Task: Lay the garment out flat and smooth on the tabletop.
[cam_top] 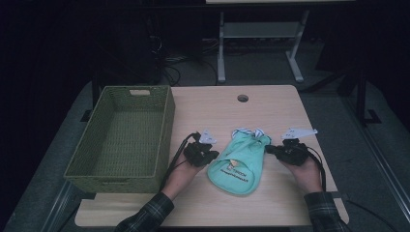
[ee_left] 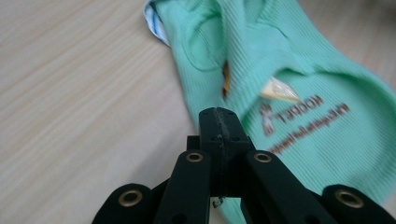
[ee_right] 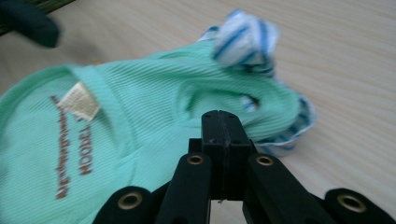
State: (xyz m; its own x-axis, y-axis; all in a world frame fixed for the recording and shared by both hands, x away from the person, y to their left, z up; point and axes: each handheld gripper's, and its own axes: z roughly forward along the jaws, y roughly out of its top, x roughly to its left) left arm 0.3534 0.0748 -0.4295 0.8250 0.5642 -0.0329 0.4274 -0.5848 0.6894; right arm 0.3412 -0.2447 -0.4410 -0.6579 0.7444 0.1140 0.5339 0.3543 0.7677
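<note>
High view shows us holding 2 claws low over a pale wooden surface point(cam_top: 270, 104), one on each side of a mint-green garment point(cam_top: 237, 164) that lies flat near the front middle of that surface. Our left claw point(cam_top: 209, 155) sits just beside the garment's left edge, and our right claw point(cam_top: 270, 149) sits just beside its upper right edge; from this height we cannot tell whether either tip touches the cloth. Each claw carries a grey three-cornered plate on top and trails a black cable back along our hand. Left of the garment, a green woven basket point(cam_top: 167, 125) stands on the surface, its near wall close to our left hand point(cam_top: 181, 171). Our right hand point(cam_top: 304, 174) rests near the surface's right front. Left gripper view looks along our left claw point(ee_left: 219, 116), whose 2 black jaws are pressed together with nothing between them, the tip hanging over the garment's point(ee_left: 299, 84) ribbed cloth close to its edge. Brown printed lettering and a small cream label show on the cloth beyond the tip, and a blue-and-white striped trim shows at the far end. Right gripper view looks along our right claw point(ee_right: 222, 119), jaws likewise closed tight and empty, its tip over the garment point(ee_right: 140, 126) near the bunched striped trim, with the same lettering and label off to the left.
</note>
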